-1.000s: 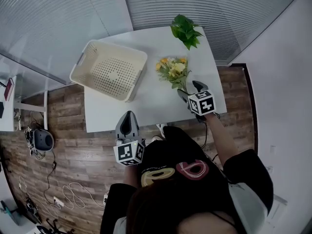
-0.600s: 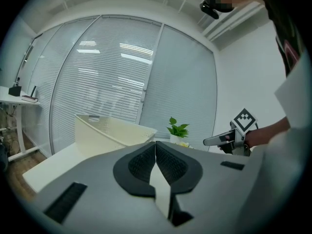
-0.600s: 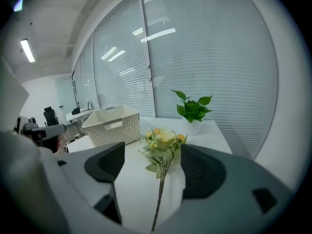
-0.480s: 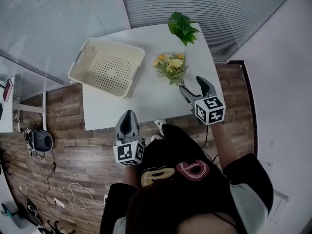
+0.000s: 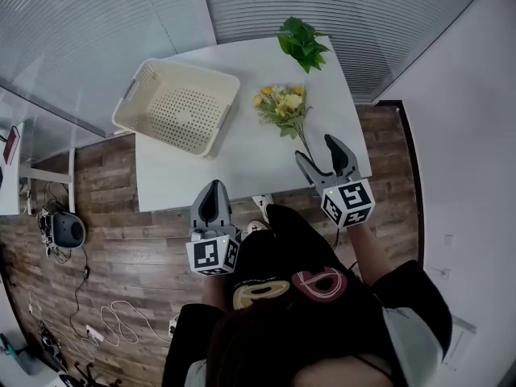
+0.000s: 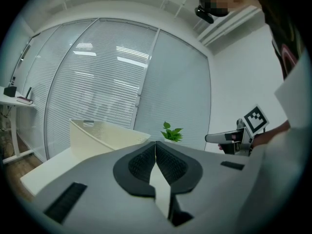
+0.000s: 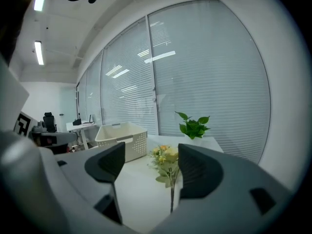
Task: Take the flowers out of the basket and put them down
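White table (image 5: pixel 242 164) by the blinds, flowers (image 5: pixel 282 107) lying flat on it just beside the basket (image 5: pixel 177 107). Right gripper (image 5: pixel 317 151) wide apart around the stem end, gripping nothing. Left gripper (image 5: pixel 211 188) pinched together on nothing, off the near edge.

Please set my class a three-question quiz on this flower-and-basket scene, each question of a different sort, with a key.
1. True or false: the bunch of yellow and orange flowers lies on the white table, outside the cream perforated plastic basket.
2. The right gripper has its jaws: A) shut on the stem; B) apart, gripping nothing; C) shut on the basket's rim.
3. Fill in: the left gripper, near the table's front edge, has its jaws ____ and holds ____.

Key: 1 true. 2 B; the stem's end lies near the open jaws, unclamped. 3 together; nothing.
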A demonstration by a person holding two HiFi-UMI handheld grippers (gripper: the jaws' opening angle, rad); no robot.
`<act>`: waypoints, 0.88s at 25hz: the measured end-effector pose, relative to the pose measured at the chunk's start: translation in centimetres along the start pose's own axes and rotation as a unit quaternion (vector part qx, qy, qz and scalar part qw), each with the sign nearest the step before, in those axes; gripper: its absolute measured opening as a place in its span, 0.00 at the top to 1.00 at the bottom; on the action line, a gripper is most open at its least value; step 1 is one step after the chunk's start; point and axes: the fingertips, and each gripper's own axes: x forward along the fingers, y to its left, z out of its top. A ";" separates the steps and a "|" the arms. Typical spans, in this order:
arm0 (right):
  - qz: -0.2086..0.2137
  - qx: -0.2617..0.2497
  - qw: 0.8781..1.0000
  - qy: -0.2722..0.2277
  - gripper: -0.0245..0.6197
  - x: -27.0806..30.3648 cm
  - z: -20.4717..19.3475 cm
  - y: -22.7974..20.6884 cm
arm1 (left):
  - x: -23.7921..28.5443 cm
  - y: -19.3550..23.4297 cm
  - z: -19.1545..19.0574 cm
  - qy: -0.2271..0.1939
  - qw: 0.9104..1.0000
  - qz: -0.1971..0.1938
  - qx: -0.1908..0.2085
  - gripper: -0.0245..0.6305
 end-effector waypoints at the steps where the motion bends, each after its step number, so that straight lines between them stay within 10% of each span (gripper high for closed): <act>1: 0.002 0.002 1.000 -0.004 0.43 -0.2 -0.1 0.3 | -0.1 -0.1 0.0 0.000 1.000 0.000 0.004 0.93; 13: -0.022 -0.039 0.998 -0.033 0.91 -2.0 0.4 1.0 | -1.0 0.1 0.4 -0.005 1.000 0.007 0.013 0.93; 22: -0.103 -0.088 0.990 -0.037 0.95 -2.4 1.2 -1.4 | -1.3 1.6 1.1 -0.016 0.999 0.031 0.015 0.93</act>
